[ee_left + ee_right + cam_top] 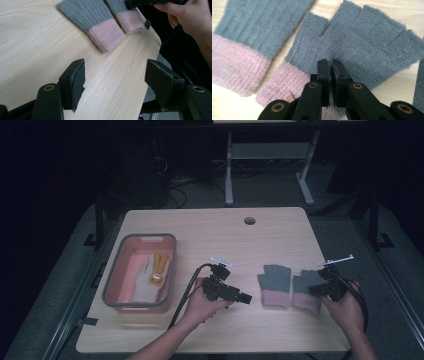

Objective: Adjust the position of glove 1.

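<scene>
The small brown tag (287,96) on the glove's (352,50) pink cuff carries lettering too blurred to read.

Dim lab: bare desk (200,227), floor cables (180,187)

We see the high view dim and bluish, the table (210,235) lit from above while darkness swallows everything from nine through twelve to three o'clock. Both gripper views look bright and warm, softly blurred toward twelve.
</scene>
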The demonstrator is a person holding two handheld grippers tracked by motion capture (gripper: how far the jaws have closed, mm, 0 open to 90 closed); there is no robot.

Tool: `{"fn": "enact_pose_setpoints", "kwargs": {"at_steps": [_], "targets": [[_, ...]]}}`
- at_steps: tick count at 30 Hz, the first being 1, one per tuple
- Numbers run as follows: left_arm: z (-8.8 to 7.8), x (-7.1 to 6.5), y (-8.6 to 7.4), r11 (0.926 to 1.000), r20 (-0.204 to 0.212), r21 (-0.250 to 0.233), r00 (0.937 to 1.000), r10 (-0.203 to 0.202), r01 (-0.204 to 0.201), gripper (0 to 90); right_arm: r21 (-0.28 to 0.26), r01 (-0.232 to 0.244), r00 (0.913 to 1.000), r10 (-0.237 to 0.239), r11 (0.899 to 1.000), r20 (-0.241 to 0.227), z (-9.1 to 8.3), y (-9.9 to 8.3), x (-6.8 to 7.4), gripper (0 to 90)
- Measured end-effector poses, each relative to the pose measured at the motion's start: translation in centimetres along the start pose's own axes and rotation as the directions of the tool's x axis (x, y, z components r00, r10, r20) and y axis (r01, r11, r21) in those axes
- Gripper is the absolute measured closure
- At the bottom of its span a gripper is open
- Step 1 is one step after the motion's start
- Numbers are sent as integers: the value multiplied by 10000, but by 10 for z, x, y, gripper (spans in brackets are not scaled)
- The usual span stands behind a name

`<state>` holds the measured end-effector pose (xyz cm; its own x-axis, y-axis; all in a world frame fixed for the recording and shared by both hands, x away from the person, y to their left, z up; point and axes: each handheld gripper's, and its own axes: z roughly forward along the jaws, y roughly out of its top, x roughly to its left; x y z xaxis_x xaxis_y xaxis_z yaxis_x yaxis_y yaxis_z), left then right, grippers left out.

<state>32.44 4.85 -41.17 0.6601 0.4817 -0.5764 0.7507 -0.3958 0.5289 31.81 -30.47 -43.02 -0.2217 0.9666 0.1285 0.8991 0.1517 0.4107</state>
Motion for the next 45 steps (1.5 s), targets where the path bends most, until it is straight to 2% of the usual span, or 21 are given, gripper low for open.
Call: {"fn": "enact_pose_setpoints", "kwargs": {"at_steps": [7,14,19,20,23,33,45], "targets": [[-1,1,0,10000,-2,4,10000,37,-37,329,-381,246,9995,-254,9990,-210,-19,9,10,859],[-1,1,-1,10000,-15,-4,10000,20,-20,329,-498,604,9968,-629,9969,-498,-21,19,28,859],[-2,2,-1,10000,-29,-29,10000,-68,68,328,-459,778,9928,-816,9959,-873,-15,30,45,858],[-2,2,-2,10000,-3,-5,10000,-77,77,328,-459,778,9928,-816,9959,-873,-15,30,45,858],[-1,4,-2,10000,-71,75,10000,-19,20,328,-343,982,9906,-1010,9946,-922,-8,37,57,858],[-2,6,-3,10000,-97,51,10000,0,1,329,-42,1428,9826,-1423,9897,-1194,9,48,73,856],[2,5,-4,9997,68,68,9997,-221,220,329,163,1666,9784,-1633,9859,-1269,21,50,77,843]]}}
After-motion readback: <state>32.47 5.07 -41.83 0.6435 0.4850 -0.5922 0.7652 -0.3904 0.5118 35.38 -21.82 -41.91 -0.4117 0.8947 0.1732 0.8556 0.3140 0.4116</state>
